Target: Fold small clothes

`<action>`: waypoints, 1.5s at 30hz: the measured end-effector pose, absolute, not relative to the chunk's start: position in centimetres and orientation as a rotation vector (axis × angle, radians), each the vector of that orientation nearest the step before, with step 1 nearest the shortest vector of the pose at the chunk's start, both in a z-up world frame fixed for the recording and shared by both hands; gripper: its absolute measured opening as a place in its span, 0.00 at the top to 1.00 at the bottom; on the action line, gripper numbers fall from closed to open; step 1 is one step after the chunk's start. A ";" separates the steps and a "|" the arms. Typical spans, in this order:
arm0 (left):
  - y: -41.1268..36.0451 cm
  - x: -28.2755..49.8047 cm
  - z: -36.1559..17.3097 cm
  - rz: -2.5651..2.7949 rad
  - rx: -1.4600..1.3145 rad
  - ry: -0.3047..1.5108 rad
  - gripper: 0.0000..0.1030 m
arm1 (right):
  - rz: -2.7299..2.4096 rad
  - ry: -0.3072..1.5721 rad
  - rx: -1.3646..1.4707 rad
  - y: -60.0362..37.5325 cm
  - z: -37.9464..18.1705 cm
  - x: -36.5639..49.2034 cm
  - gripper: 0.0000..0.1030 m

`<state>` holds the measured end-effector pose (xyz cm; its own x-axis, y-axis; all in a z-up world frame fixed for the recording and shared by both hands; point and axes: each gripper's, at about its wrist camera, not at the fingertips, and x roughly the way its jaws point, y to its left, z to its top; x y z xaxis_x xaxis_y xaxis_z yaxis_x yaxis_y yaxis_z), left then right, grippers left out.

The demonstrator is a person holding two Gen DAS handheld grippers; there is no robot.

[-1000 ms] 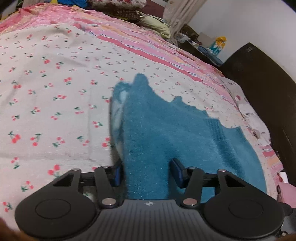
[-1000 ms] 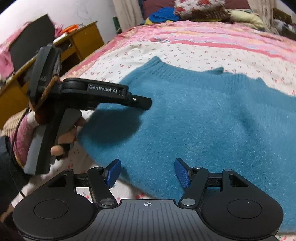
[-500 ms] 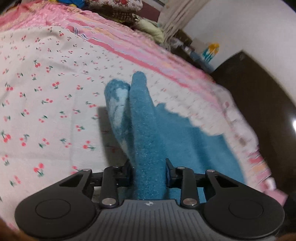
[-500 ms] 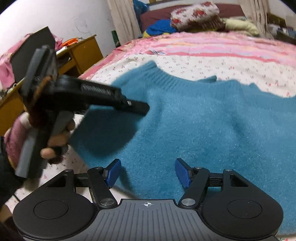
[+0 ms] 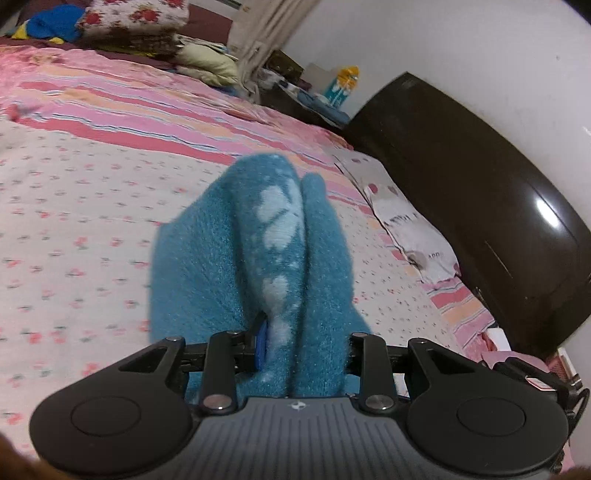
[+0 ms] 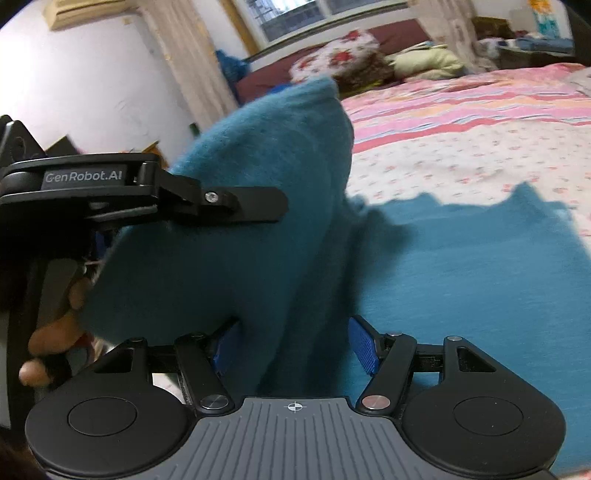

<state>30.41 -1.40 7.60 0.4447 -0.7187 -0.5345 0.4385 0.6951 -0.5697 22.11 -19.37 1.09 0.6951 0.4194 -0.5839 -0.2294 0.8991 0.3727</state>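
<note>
Here the left gripper [image 5: 301, 354] pinches the raised sweater [image 5: 229, 266] edge (lower centre); right gripper [image 6: 295, 347], jaws parted around cloth, sits nearer the flat part.

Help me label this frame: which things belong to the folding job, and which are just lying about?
In the job:
teal sweater
left gripper
right gripper
bedspread

Lying about:
floral pillow
headboard
blue cloth

Sweater [image 5: 314, 258] fabric hides left jaws' right pad; bedspread [image 5: 74, 240] print blurred.
</note>
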 end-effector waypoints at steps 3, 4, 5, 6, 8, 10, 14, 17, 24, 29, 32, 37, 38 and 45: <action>-4.0 30.1 7.2 -0.726 -0.353 0.841 0.65 | 0.348 0.741 0.303 -21.7 1.0 22.5 0.38; -4.6 29.9 7.0 -0.720 -0.341 0.836 0.65 | 0.348 0.764 0.333 -22.9 0.8 22.8 0.38; -5.3 29.7 6.8 -0.711 -0.330 0.833 0.65 | 0.348 0.788 0.364 -24.0 0.4 23.1 0.38; -6.1 29.4 6.6 -0.705 -0.313 0.830 0.65 | 0.350 0.807 0.389 -24.8 0.2 23.0 0.37; -7.4 28.9 6.3 -0.697 -0.279 0.819 0.63 | 0.358 0.839 0.426 -26.4 -0.5 23.2 0.39; -8.5 28.5 6.0 -0.688 -0.247 0.810 0.62 | 0.356 0.857 0.442 -27.7 -0.7 23.2 0.39; -9.3 28.2 5.7 -0.669 -0.235 0.804 0.60 | 0.317 0.841 0.444 -30.4 -0.4 22.5 0.39; -9.7 28.0 5.4 -0.665 -0.233 0.803 0.59 | 0.249 0.809 0.482 -32.8 0.1 21.5 0.38; -13.0 25.6 5.1 -0.623 -0.017 0.741 0.56 | 0.279 0.724 0.699 -36.1 1.4 21.5 0.33; -14.0 24.1 5.0 -0.593 0.110 0.683 0.51 | 0.336 0.750 0.702 -34.6 1.3 23.5 0.30; -14.4 23.6 4.9 -0.592 0.132 0.674 0.51 | 0.357 0.758 0.708 -35.0 1.5 23.4 0.30; -15.0 23.3 4.6 -0.597 0.122 0.683 0.49 | 0.395 0.730 0.759 -36.1 1.9 23.0 0.27; -15.2 23.2 4.6 -0.598 0.125 0.682 0.48 | 0.399 0.730 0.762 -36.1 2.0 23.1 0.25; -16.1 22.2 4.5 -0.612 0.214 0.670 0.47 | 0.330 0.820 0.590 -32.3 0.8 25.0 0.42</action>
<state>22.18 -16.07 4.46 0.6173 -0.4606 -0.6379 0.5940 0.8045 -0.0061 25.03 -32.29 0.81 0.6448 0.4909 -0.5858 -0.0513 0.7925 0.6077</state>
